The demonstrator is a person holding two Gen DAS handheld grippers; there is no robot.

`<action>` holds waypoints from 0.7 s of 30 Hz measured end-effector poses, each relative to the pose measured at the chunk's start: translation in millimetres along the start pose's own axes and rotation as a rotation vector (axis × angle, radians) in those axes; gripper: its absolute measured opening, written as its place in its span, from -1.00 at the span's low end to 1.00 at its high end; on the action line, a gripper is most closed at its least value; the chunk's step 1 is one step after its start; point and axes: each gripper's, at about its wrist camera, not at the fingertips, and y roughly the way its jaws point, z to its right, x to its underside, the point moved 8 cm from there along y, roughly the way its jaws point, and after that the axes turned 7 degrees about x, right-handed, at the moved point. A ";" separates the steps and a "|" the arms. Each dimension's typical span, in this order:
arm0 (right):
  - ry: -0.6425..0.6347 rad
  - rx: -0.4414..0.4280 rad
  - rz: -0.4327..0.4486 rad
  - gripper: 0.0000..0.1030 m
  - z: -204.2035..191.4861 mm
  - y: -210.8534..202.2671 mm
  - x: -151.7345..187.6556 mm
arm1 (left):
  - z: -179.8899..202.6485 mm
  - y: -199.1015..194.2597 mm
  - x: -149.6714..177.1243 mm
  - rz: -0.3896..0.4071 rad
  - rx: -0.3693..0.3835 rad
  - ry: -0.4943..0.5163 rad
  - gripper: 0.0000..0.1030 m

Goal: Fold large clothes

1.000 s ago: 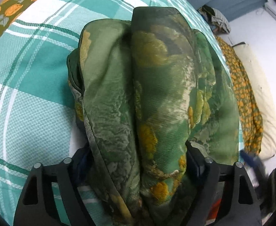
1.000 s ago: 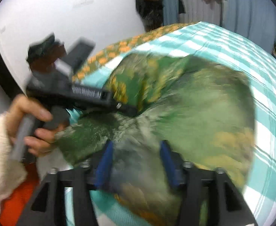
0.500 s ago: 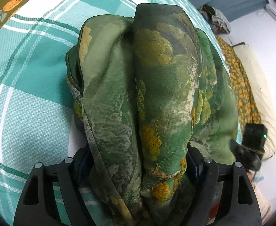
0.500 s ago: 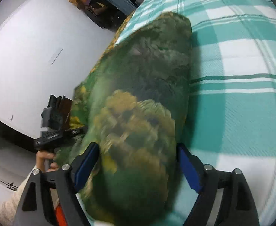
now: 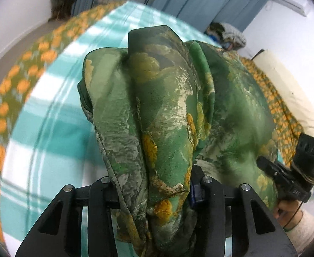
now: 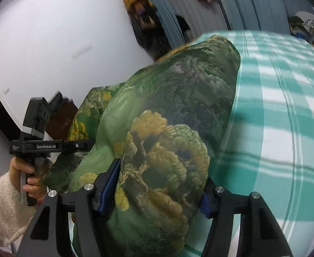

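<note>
while both sets of jaws are closing, the left gripper pinches a gathered ridge of the green floral garment and the right gripper clamps a thicker bunch of it. garment lies humped on the teal plaid bedspread, long axis running straight ahead from each gripper toward the far edge. both grippers sit at its near end, side by side, neither nearer.

A teal checked bedsheet carries the green floral garment
</note>
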 end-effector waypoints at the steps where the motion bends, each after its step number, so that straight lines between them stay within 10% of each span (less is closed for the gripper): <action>1: 0.011 -0.010 0.018 0.22 3.9 -0.6 -10.6 | 3.0 0.8 -12.5 0.011 -0.003 0.014 -0.18; 13: 0.138 0.006 -0.004 0.22 90.0 74.6 -73.3 | -8.8 113.1 -80.2 -0.044 -0.046 0.018 -0.12; 19: 0.303 -0.013 -0.179 0.55 147.1 124.1 -32.6 | -40.5 136.3 -53.6 -0.022 -0.044 -0.088 0.78; 21: 0.319 0.002 -0.159 0.81 147.5 114.3 -33.4 | -41.3 118.2 -52.4 0.010 -0.045 -0.080 0.80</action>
